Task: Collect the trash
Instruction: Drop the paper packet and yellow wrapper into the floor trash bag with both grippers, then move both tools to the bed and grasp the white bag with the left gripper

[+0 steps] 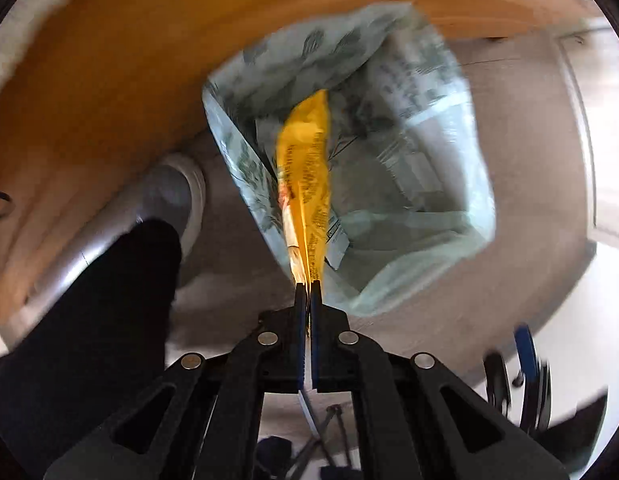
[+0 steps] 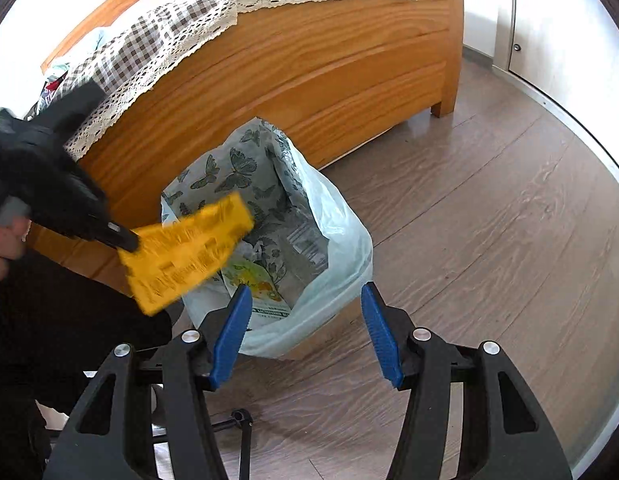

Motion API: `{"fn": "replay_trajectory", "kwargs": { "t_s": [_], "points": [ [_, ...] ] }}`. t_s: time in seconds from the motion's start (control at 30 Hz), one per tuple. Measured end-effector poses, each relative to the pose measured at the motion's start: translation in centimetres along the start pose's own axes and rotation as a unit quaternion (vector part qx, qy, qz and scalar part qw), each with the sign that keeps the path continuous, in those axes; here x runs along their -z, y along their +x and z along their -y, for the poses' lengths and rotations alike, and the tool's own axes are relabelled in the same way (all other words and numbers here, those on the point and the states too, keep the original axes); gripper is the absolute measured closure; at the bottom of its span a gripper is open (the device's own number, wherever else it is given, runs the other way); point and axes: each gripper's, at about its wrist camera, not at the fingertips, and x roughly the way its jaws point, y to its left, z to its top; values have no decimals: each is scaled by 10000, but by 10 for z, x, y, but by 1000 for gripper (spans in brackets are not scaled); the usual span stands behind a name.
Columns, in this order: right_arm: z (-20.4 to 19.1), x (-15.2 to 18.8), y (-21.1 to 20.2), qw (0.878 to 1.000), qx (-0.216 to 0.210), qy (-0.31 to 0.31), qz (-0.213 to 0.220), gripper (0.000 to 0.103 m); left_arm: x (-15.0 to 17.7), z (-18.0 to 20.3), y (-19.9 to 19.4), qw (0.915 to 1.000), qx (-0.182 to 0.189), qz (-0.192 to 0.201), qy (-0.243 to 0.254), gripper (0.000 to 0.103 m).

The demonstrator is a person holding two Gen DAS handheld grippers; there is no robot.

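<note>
Yellow wrapper (image 1: 307, 184) in left gripper (image 1: 308, 286)

Black hand-held gripper (image 2: 305, 328), blue finger pads (image 2: 231, 336), silver rivets, black glove.

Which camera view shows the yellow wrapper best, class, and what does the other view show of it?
The right wrist view: the yellow wrapper shows its broad printed face, pinched at one corner by the left claw above the bin bag. The left wrist view shows it edge-on, a narrow blurred strip.
</note>
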Motion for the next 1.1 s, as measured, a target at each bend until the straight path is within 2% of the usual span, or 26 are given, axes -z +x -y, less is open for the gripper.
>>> {"fn": "replay_trajectory", "kwargs": {
  "t_s": [0.03,0.07,0.1,0.13,0.17,0.27,0.43,0.53,0.6,0.73,0.9,0.97,1.1],
  "points": [
    [3,2,-1,10000,-35,56,12,48,-2,1,5,9996,122,76,-230,101],
    [5,4,-3,9999,-72,109,29,48,-3,6,8,9993,258,120,-254,89],
    [6,7,-4,9998,-88,156,42,48,-5,17,11,9991,403,111,-68,79],
    [9,9,-4,9997,-94,210,42,48,-4,24,11,9987,466,91,165,58],
    [11,11,-5,9996,-112,259,38,48,-1,32,11,9982,399,116,426,49],
    [15,14,-4,9992,-143,364,26,48,8,46,6,9951,183,292,930,48],
    [13,13,-3,9990,-149,410,20,48,9,38,-10,9975,90,200,672,45],
    [5,10,-3,9996,-139,250,2,48,16,32,-26,9964,95,327,772,43],
    [-4,5,-3,9999,-81,108,-14,48,19,31,-34,9951,144,354,916,37],
    [-19,-9,-7,10000,-46,-54,-30,48,28,17,-55,9910,459,460,1172,36],
    [-44,-32,-15,9989,175,-432,-41,48,33,-9,-81,9872,741,758,1193,34],
    [-56,-43,-21,9978,268,-600,-5,48,35,-19,-96,9862,975,779,1085,34],
    [-80,-70,-38,9951,446,-871,164,48,47,-29,-139,9754,1339,990,1442,34]
  ]
}}
